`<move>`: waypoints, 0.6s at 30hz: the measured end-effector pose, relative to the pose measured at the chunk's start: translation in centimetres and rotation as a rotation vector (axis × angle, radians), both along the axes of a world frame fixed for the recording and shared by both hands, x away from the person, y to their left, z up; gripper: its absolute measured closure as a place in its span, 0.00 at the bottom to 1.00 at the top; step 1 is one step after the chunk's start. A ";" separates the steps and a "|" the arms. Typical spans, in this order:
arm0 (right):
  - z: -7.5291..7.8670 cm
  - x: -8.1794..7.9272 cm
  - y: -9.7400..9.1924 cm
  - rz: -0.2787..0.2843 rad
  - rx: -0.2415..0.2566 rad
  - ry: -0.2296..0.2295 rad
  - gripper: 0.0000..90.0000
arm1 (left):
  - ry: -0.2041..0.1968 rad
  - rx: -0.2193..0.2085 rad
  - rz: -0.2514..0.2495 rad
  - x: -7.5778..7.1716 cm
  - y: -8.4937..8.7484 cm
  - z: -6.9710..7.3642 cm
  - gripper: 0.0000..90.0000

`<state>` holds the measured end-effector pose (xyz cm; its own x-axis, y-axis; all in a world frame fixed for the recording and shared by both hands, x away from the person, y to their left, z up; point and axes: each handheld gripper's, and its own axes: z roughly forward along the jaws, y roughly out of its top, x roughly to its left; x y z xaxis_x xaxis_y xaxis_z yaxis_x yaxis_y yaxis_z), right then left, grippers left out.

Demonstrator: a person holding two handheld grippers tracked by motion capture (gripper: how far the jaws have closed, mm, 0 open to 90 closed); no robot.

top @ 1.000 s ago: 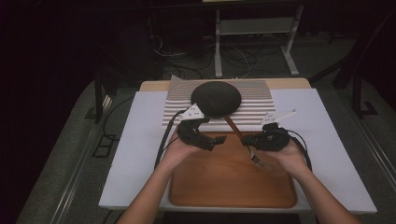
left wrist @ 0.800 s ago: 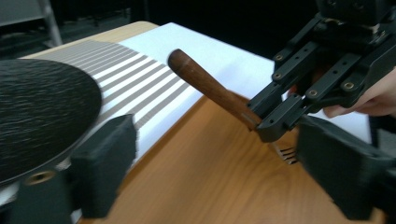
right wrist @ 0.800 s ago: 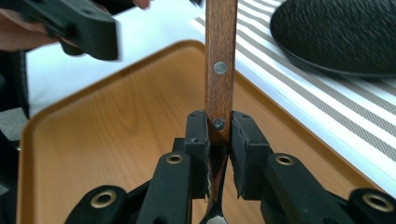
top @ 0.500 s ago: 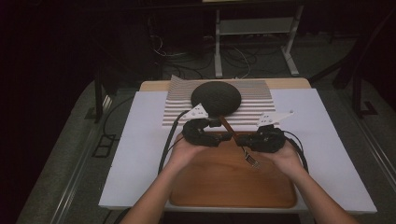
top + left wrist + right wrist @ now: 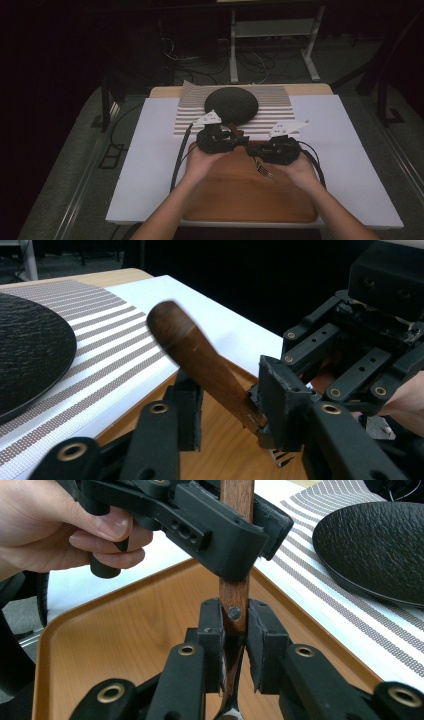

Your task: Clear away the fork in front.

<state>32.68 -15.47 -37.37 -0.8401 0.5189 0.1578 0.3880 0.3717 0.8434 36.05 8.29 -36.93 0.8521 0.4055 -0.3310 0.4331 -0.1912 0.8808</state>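
At centre of the high view, above the far edge of a wooden tray [image 5: 240,197]: a fork [image 5: 252,152] with a wooden handle, held between two grippers. Right gripper [image 5: 235,647] pinching the handle near its rivet; left gripper [image 5: 227,412] apparently pressed around the handle higher up, grip not certain. Beyond, in the upper middle, a black plate [image 5: 231,105] on a striped placemat [image 5: 272,107]. Likely light and stiff, metal end slippery; best gripped on the wood. No brand or writing readable.
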 end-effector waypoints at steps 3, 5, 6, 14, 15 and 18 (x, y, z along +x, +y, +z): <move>0.0 0.0 0.0 -0.005 0.001 -0.004 0.85 | 0.021 -0.023 -0.011 0.0 0.0 0.0 0.76; 0.1 -0.1 0.1 -0.005 -0.001 -0.006 0.86 | 0.033 -0.047 -0.028 0.0 0.0 0.1 0.80; 0.0 -0.1 0.2 -0.005 -0.005 -0.009 0.86 | 0.036 -0.052 -0.033 -0.1 -0.1 0.1 0.83; 0.5 -0.4 0.4 0.000 -0.002 -0.032 0.86 | 0.031 -0.073 -0.051 -0.3 0.0 0.7 0.85; 0.6 -0.4 0.4 0.004 -0.003 -0.034 0.86 | 0.029 -0.073 -0.053 -0.3 0.1 0.8 0.85; 0.6 -0.5 0.5 0.005 0.002 -0.040 0.85 | 0.021 -0.063 -0.056 -0.4 0.1 0.9 0.85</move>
<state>32.18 -15.00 -36.73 -0.8483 0.5146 0.1249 0.3519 0.3715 0.8592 35.69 8.43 -36.01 0.8655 0.3352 -0.3723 0.4417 -0.1599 0.8828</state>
